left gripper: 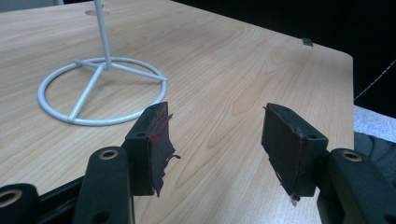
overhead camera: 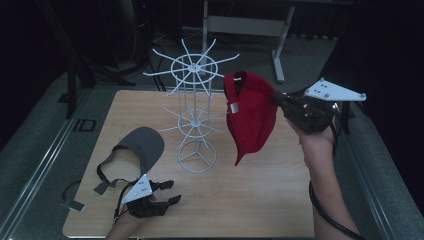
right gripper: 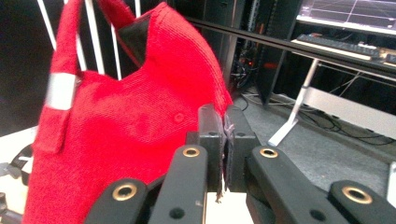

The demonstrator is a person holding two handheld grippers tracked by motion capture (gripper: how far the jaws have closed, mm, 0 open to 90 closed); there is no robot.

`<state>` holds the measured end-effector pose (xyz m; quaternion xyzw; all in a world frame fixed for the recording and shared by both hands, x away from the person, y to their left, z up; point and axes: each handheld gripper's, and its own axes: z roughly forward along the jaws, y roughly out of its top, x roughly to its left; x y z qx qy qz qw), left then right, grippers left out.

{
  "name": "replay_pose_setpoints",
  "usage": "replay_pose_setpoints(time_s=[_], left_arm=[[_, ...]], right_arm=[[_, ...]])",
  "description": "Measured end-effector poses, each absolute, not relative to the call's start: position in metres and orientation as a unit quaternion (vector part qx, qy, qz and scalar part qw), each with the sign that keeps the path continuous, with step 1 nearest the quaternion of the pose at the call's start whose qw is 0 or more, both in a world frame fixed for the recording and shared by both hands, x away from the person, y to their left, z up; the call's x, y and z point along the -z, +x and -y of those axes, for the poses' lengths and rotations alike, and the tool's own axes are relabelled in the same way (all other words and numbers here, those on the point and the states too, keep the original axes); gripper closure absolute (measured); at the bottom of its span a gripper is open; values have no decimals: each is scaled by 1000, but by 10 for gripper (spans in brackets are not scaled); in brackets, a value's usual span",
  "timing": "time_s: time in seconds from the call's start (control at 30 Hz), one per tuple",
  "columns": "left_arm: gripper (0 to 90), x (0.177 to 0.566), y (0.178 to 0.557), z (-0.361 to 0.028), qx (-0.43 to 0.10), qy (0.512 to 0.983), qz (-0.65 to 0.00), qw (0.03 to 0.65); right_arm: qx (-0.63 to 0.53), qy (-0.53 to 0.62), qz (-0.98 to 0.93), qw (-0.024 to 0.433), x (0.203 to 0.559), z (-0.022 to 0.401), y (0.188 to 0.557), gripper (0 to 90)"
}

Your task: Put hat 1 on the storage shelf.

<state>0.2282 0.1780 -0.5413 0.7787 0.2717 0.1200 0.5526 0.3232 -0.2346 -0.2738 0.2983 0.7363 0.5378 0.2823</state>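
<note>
From above, the right gripper (overhead camera: 278, 101) pinches a red cap (overhead camera: 250, 112) held aloft beside the white wire rack (overhead camera: 196, 115). The left gripper (left gripper: 217, 135) rests spread wide and empty at the table's (overhead camera: 250, 200) near edge; a grey cap (overhead camera: 140, 145) lies beside it.

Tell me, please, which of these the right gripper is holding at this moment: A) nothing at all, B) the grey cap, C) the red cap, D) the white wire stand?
C: the right gripper is shut on the red cap, held up in the air beside the white wire stand, while the grey cap lies on the table near the open left gripper.
</note>
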Motion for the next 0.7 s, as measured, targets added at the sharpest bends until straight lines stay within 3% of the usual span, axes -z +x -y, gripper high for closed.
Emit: replay_pose_setpoints(time_s=[0.33, 0.7], left_arm=[[423, 542, 229, -178, -116, 779, -274, 552], [424, 542, 229, -181, -115, 778, -278, 552]], right_arm=[[-543, 292, -744, 256, 291, 243, 318, 807], [-552, 269, -753, 235, 307, 261, 306, 566]])
